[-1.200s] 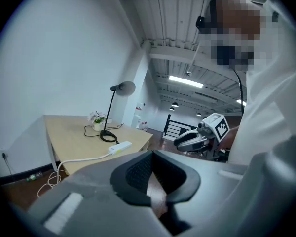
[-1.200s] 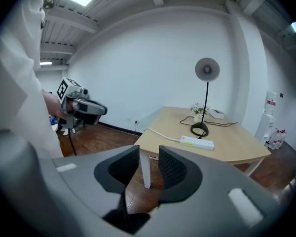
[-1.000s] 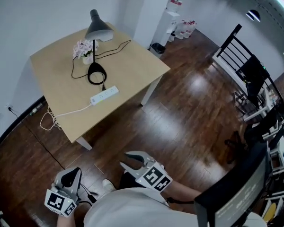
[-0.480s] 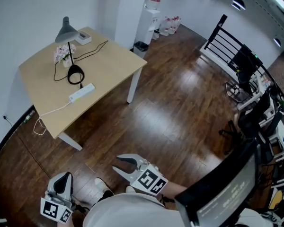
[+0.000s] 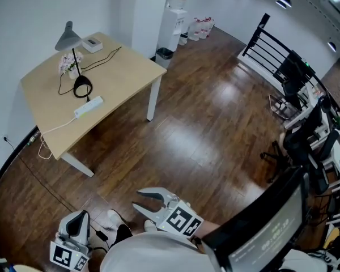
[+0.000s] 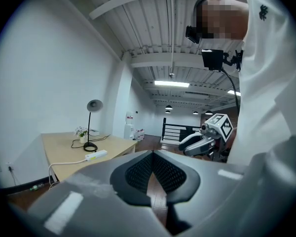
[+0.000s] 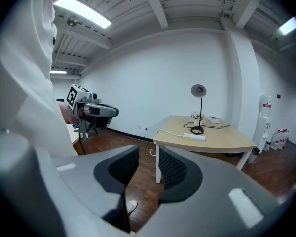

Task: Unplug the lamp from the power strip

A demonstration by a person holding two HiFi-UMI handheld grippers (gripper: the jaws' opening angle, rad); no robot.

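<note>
Clearly, the white oblong power strip point(image 5: 88, 107) lies far up-left on the pale wooden worktop point(image 5: 124, 75), well apart from the spread right tool point(image 5: 137, 200) and pressed-together left tool point(image 5: 78, 219), both empty.

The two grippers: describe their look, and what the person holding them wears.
Both the left gripper and the right gripper have pale grey curved jaws lined with black, ribbed pads. Each carries a white cube printed with black square markers. The person wears a white top.
</note>
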